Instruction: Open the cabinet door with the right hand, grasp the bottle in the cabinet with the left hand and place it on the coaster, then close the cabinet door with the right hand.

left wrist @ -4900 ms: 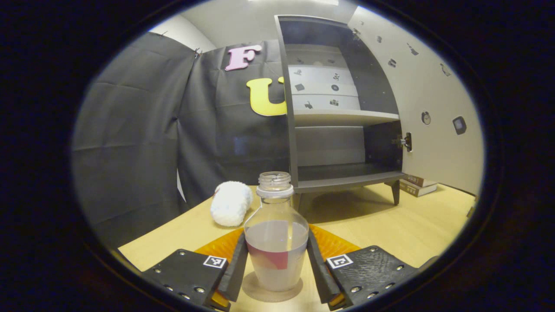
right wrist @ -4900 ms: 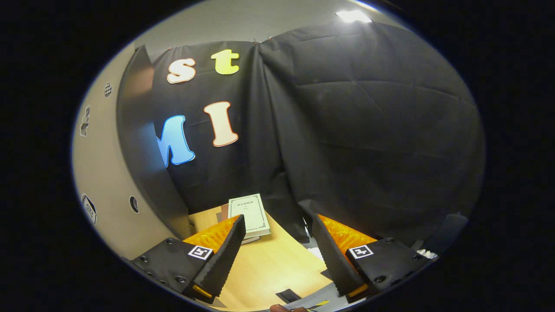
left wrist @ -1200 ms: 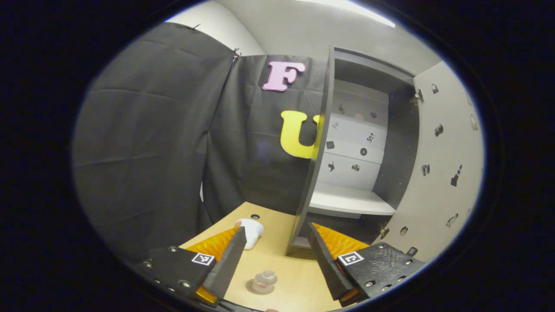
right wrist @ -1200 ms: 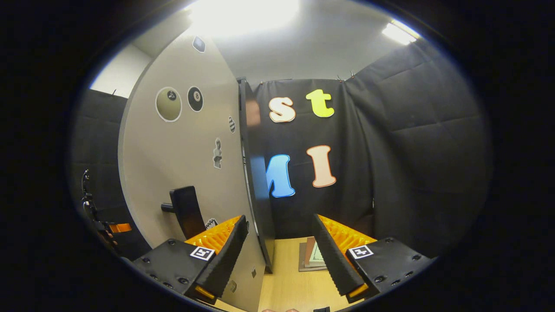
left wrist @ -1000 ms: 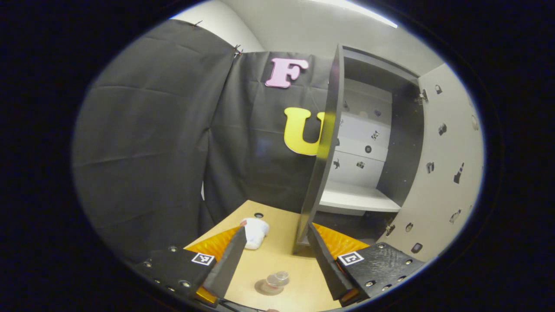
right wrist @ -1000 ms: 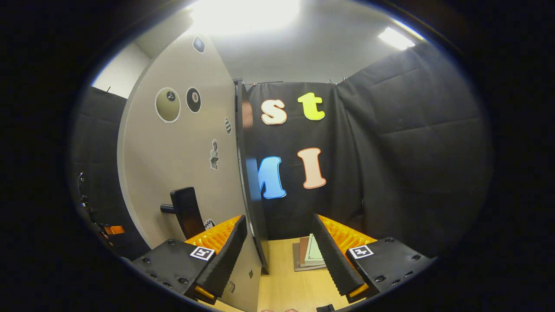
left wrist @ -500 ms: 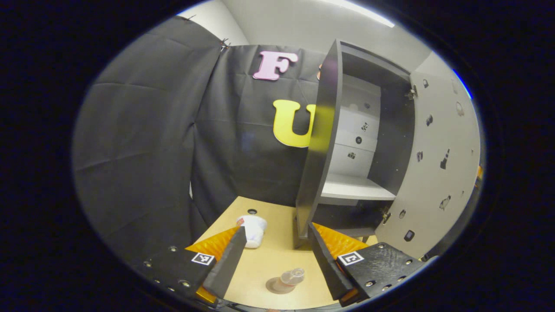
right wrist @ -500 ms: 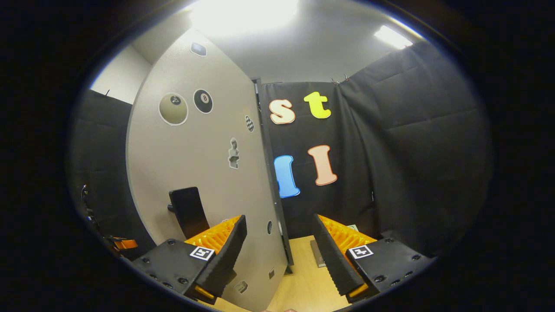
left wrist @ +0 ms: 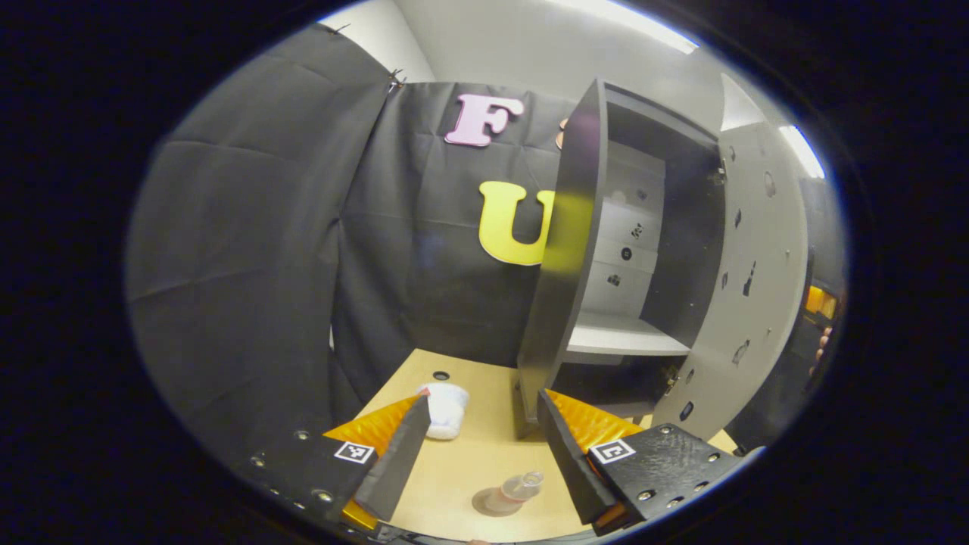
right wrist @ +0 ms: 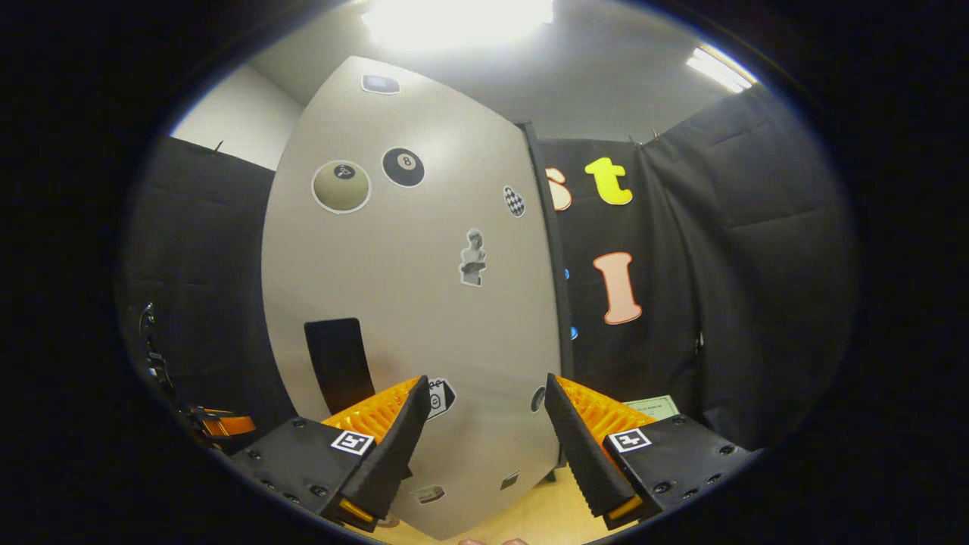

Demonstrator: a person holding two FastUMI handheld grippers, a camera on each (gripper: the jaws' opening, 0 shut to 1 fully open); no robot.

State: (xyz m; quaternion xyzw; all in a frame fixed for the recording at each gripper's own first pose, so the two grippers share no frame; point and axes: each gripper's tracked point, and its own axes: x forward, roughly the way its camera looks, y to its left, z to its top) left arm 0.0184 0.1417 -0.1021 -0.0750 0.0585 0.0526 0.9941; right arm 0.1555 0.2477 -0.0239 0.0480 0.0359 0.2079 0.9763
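In the left gripper view the clear bottle point(left wrist: 516, 489) stands on the round coaster point(left wrist: 484, 503) on the wooden table, low between my fingers and well below them. My left gripper point(left wrist: 477, 462) is open and holds nothing. Beyond it stands the dark cabinet point(left wrist: 575, 242), its pale door point(left wrist: 746, 288) swung partway across the opening. In the right gripper view the door's outer face point(right wrist: 424, 303), with stickers on it, stands right in front. Its black handle point(right wrist: 337, 363) is at the lower left. My right gripper point(right wrist: 481, 446) is open, close to the door's face.
A white fluffy object point(left wrist: 445, 399) lies on the table point(left wrist: 462, 462) left of the cabinet. A book point(right wrist: 651, 406) lies on the table right of the door. A person's hand point(left wrist: 821, 344) shows past the door's edge. Black cloth walls close in the booth.
The cabinet door has swung further toward shut, and the right gripper has followed it and turned to face its outer side. The left gripper stays high above the bottle on the coaster.
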